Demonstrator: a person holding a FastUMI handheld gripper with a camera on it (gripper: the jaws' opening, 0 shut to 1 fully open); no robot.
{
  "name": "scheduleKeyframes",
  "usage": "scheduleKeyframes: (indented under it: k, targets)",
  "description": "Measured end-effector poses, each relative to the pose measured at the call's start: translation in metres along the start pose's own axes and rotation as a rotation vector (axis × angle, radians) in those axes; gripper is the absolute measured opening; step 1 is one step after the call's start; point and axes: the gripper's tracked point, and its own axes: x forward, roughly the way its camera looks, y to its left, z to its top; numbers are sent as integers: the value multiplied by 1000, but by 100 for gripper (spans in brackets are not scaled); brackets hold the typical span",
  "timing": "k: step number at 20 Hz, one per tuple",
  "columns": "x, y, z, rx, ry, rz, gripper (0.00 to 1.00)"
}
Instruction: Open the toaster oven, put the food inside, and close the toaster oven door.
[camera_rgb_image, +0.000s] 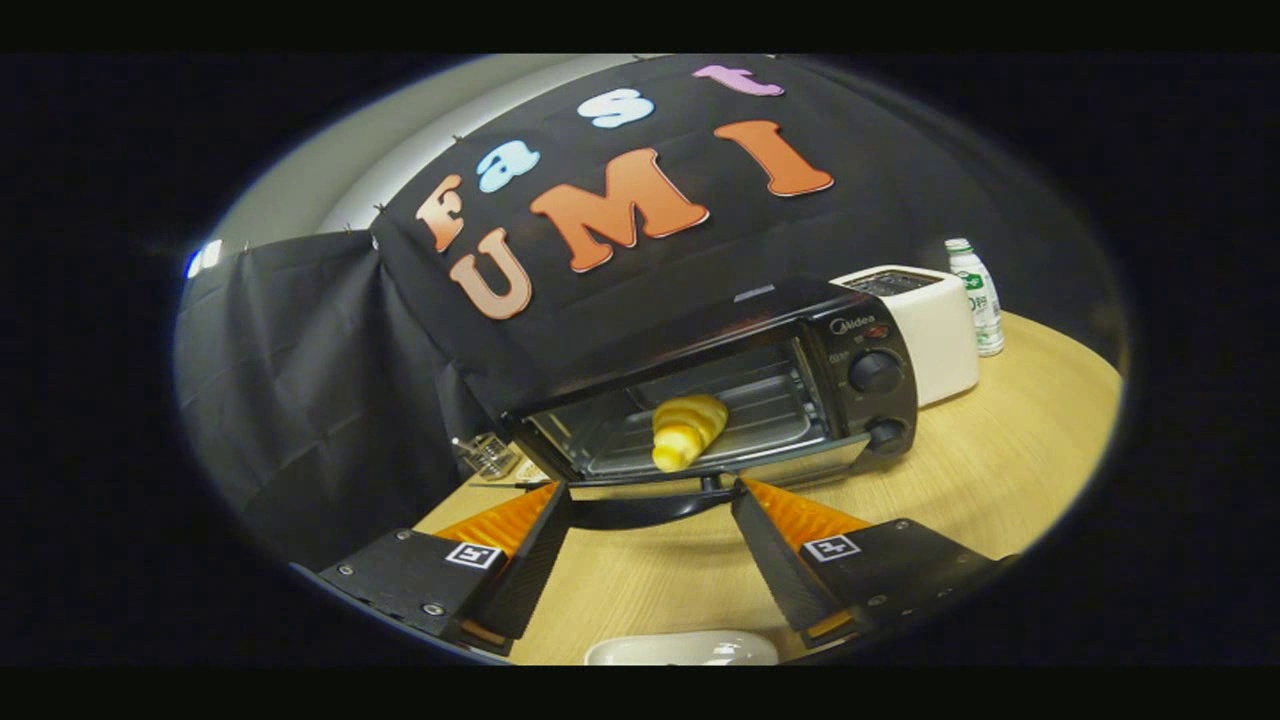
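Note:
The black toaster oven (800, 340) stands on the wooden table (1000, 470), tilted in my view. Its door is folded down toward me, with the dark curved handle (640, 512) at its front edge. A yellow croissant (685, 428) lies on the rack inside the oven. My gripper (650, 490) is open, low over the table just in front of the oven. The handle lies between my two fingertips, and neither finger presses on it.
A white pop-up toaster (935, 330) stands right behind the oven, with a small white bottle (975, 295) beside it. A clear glass object (490, 455) sits left of the oven. The rim of a white dish (680, 650) shows on the table below my fingers.

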Motion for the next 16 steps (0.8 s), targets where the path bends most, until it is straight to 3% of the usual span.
scheduleKeyframes:
  k: [4, 12, 16]
  targets:
    - [21, 14, 6, 34, 15, 38, 94]
    - [57, 2, 36, -168, -97, -128, 93]
    - [68, 15, 34, -156, -69, -93, 92]
